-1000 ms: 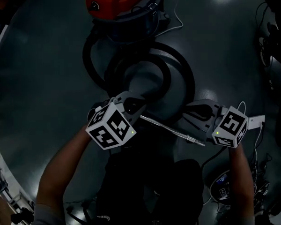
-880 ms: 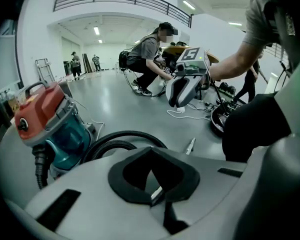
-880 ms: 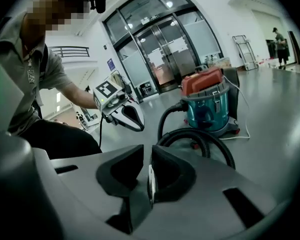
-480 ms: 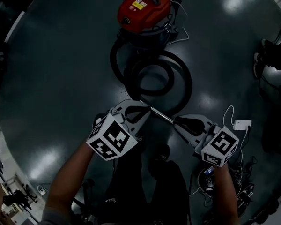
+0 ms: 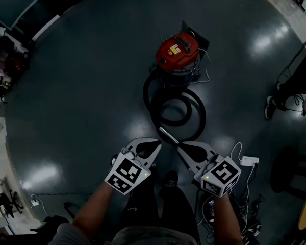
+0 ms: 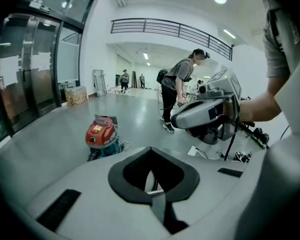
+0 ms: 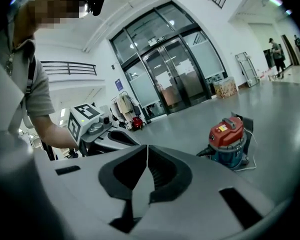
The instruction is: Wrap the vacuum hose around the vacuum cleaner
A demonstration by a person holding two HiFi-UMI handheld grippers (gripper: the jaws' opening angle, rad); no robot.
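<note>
**A:** What fills most of the head view?

**B:** The dark, glossy floor (image 5: 76,96). It is bare across the whole left half and along the top. The edges are busier. There is clutter (image 5: 5,60) at the left border, a person's leg (image 5: 275,103) at the right border, and cables (image 5: 255,223) in the lower right corner.

**A:** And the machine?

**B:** The red-topped vacuum cleaner (image 5: 177,52) stands upright, right of centre in the upper half, with open floor on its left. Its black hose (image 5: 201,117) is not wrapped around it. The hose lies in loose loops on the floor just below the body, towards the centre of the frame.

**A:** Where are the tools?

**B:** Both are low in the frame, raised well clear of the floor. The left gripper (image 5: 154,144) is at lower centre with its jaws pressed together. The right gripper (image 5: 182,147) is just to the right. Its jaws have just been closing and now meet at the tips, with nothing between them in its own view.

**A:** Is anything between the two?

**B:** The metal wand (image 5: 168,137) at the hose's end slants down-right between the two tips. I cannot tell whether either gripper touches it.

**A:** Anything smaller?

**B:** A white box (image 5: 249,161) lies on the floor to the right of the right gripper.
</note>
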